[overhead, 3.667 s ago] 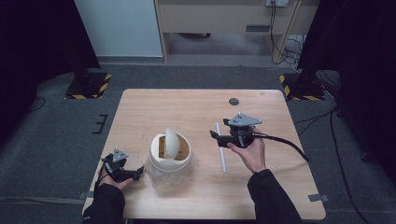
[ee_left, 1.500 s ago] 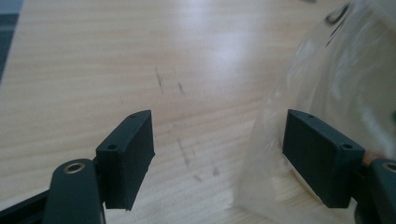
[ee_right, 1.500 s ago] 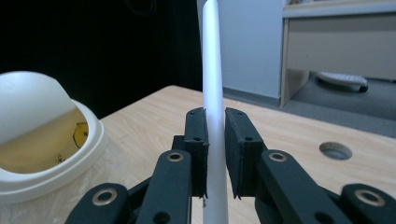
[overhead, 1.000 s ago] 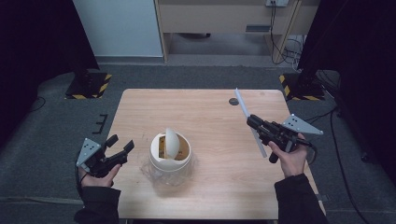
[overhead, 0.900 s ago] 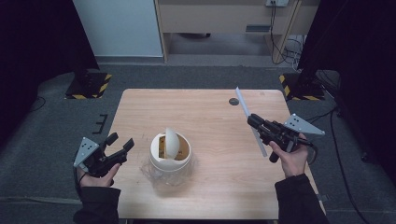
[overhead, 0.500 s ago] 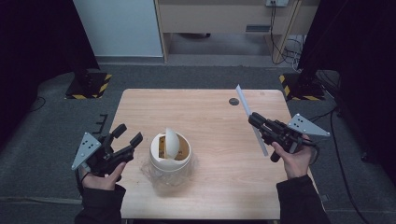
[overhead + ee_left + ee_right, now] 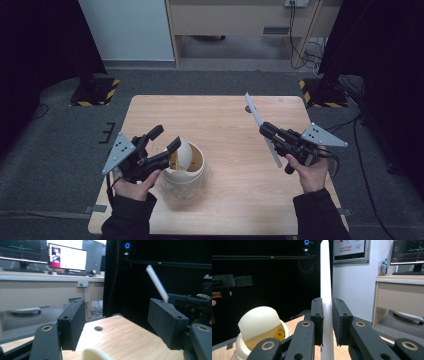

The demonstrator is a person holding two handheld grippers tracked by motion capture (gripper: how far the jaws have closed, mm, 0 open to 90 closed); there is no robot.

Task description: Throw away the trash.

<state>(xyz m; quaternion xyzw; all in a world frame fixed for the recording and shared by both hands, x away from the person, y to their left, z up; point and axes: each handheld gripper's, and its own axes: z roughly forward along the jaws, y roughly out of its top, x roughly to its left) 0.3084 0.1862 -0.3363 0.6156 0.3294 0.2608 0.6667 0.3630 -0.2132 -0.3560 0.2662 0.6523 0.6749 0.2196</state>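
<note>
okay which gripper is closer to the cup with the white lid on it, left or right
Left. The left gripper hovers right beside the cup, its jaws open over the tilted white lid. The right gripper holds a white straw well off toward the table's other side.

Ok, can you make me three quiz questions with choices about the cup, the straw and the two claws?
1. Where is the left claw?
A. by the cup's rim
B. at the table's far edge
C. on the floor

2. What colour is the straw?
A. red
B. white
C. green

3. What is the right claw doing?
A. standing open with nothing in it
B. squeezing the cup
C. pinching the straw

Answers:
1. A, since the high view shows its jaws next to the cup's rim, near the tipped-up lid.
2. B, since the right gripper view shows a plain white stick.
3. C, since both jaws press on the straw in the right gripper view.
</note>
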